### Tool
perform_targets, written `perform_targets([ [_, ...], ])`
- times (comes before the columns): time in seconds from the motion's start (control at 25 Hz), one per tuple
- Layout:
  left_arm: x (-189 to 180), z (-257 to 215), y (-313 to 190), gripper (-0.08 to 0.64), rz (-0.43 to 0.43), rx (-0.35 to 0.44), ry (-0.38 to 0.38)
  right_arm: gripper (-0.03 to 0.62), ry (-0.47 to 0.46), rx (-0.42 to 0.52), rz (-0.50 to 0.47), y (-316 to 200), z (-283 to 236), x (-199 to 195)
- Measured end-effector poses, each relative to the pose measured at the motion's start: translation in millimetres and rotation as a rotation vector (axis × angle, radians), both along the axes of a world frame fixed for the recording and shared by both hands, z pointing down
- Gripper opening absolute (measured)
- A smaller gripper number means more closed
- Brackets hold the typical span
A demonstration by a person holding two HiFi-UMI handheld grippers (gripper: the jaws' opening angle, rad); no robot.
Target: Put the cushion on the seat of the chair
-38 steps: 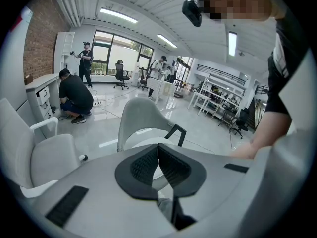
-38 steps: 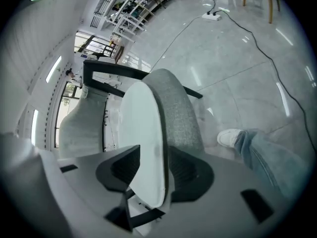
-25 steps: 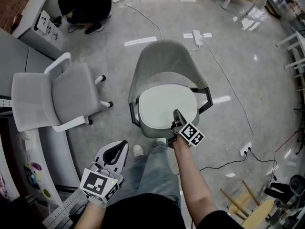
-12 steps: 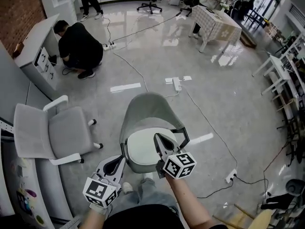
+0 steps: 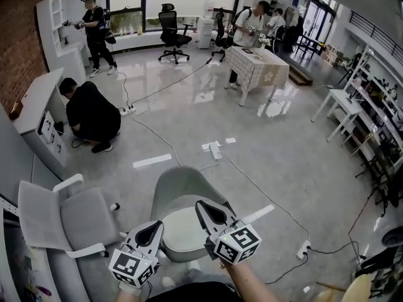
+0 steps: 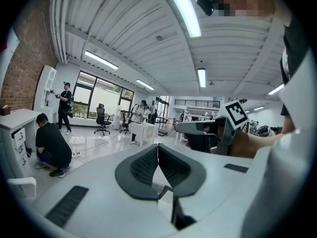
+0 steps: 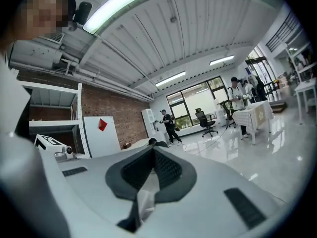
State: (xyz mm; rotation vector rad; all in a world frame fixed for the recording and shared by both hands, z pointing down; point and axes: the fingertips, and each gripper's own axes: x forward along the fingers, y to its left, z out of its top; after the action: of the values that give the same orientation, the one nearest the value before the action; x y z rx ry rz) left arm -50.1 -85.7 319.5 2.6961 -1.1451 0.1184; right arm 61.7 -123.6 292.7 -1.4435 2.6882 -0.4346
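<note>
Closest in, at the bottom of the head view, both grippers are up side by side: the left gripper low in the frame, the right gripper just beside it and a touch higher. Look along the left one's jaws in its own view and the ribbed black pads meet at their tips, nothing between them. Same story on the right, tips pressed together and empty. Both point roughly level, out across the room rather than at the floor. Directly beneath them sits the grey shell chair, and there's the cushion, pale and rounded, lying flat on its seat, partly hidden behind the two grippers and touched by neither. To the left of it stands a white-framed office chair with grey padding. Out on the glossy floor a white power strip lies with its cable trailing past the shell chair. Further back on the left a person in black crouches beside a white cabinet. Beyond that, a table with a patterned cloth has people standing round it, a black office chair stands before the windows, and another person stands at the white shelving in the far corner.
</note>
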Motion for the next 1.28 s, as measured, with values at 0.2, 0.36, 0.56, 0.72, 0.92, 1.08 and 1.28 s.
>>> perform_targets([
  [0.2,7.0,-19.0,-5.1,0.012,0.021,0.028,0.02,0.009,0.033,0.052,-0.003,6.9,-22.7,4.9],
  [0.36,17.2,-25.8,-4.6,0.012,0.046,0.046,0.006,0.009,0.026,0.065,-0.002,10.8,-29.9,18.5],
  [0.56,23.4,-35.1,-6.1,0.012,0.056,0.064,0.004,0.009,0.027,0.073,0.018,13.7,-32.8,32.0],
  [0.72,27.4,-37.5,-6.0,0.012,0.076,0.067,-0.001,0.009,-0.013,0.076,0.021,16.7,-33.6,36.1],
  [0.92,27.3,-35.6,-9.9,0.012,0.094,0.066,-0.003,0.008,0.02,0.077,0.033,19.4,-26.3,36.0],
  [1.08,30.0,-33.2,-10.2,0.012,0.102,0.062,0.0,0.008,0.009,0.059,0.048,20.4,-22.7,42.0],
  [1.28,34.7,-34.3,-6.7,0.012,0.106,0.062,0.012,0.008,0.021,0.063,0.064,25.1,-24.4,49.5],
])
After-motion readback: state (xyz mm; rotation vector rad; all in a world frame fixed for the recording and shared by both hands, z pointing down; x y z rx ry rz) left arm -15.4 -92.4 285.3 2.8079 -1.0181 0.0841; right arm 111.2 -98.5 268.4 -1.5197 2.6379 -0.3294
